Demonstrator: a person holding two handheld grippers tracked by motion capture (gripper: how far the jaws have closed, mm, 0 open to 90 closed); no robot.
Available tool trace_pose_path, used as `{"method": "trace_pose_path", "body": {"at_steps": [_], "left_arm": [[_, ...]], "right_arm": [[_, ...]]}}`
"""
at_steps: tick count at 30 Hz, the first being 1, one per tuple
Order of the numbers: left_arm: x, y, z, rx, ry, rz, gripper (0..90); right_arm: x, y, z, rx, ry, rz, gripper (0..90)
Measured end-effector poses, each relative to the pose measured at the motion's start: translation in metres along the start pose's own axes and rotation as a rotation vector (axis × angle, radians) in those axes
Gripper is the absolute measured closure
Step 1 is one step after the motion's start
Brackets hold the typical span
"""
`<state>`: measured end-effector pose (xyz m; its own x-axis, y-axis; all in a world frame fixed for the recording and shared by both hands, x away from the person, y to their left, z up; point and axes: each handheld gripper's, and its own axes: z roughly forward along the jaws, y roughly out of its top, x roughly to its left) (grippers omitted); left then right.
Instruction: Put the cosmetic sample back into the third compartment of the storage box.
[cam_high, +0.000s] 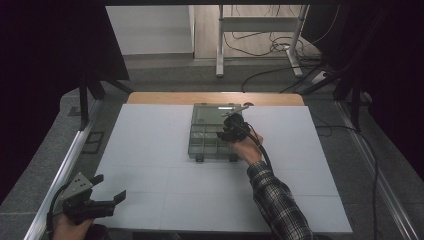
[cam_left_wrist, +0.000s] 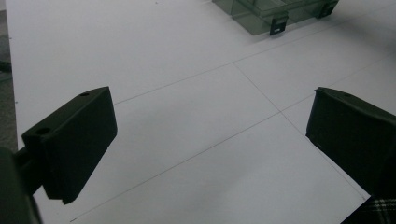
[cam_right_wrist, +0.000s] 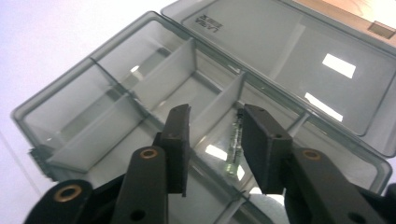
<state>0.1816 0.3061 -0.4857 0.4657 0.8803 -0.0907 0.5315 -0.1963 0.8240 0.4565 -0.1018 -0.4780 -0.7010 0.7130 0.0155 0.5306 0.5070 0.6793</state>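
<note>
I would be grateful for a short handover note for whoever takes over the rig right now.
Right gripper: over the open organiser box, fingers apart, nothing pressed between them.
A small slim part lies in the compartment below, beside the right-hand finger; what it is I cannot tell.
Left gripper: open, above bare table at the near left, well away from the box.
Done: lid open, part in the box.
Left: probably withdraw the right gripper; the other compartments look empty.

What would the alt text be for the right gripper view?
Two black fingers of the right gripper stand slightly apart over an open, smoky clear compartment box. A small thin greenish item lies in the compartment between them, beside one finger. The lid lies open behind.
</note>
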Motion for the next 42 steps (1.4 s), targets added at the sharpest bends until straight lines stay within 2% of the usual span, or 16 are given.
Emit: {"method": "trace_pose_path", "body": {"at_steps": [6, 15, 17, 34, 42], "left_arm": [[0.000, 0.000, 0.000, -0.001, -0.001, -0.002, 2.3], [0.000, 0.000, 0.000, 0.000, 0.000, 0.000, 2.3], [0.000, 0.000, 0.000, -0.001, -0.001, -0.001, 2.2], [0.000, 0.000, 0.000, -0.003, -0.006, -0.003, 2.3], [0.000, 0.000, 0.000, -0.004, -0.007, -0.004, 2.3]], "right_arm": [[0.006, -0.002, -0.007, -0.007, 0.008, -0.009, 53.5], [0.010, -0.007, -0.017, -0.015, 0.044, 0.003, 45.3], [0.011, -0.008, -0.019, -0.015, 0.050, 0.006, 40.9], [0.024, -0.019, -0.034, 0.011, 0.112, -0.004, 30.3], [0.029, -0.025, -0.039, 0.016, 0.123, -0.014, 25.2]]}}
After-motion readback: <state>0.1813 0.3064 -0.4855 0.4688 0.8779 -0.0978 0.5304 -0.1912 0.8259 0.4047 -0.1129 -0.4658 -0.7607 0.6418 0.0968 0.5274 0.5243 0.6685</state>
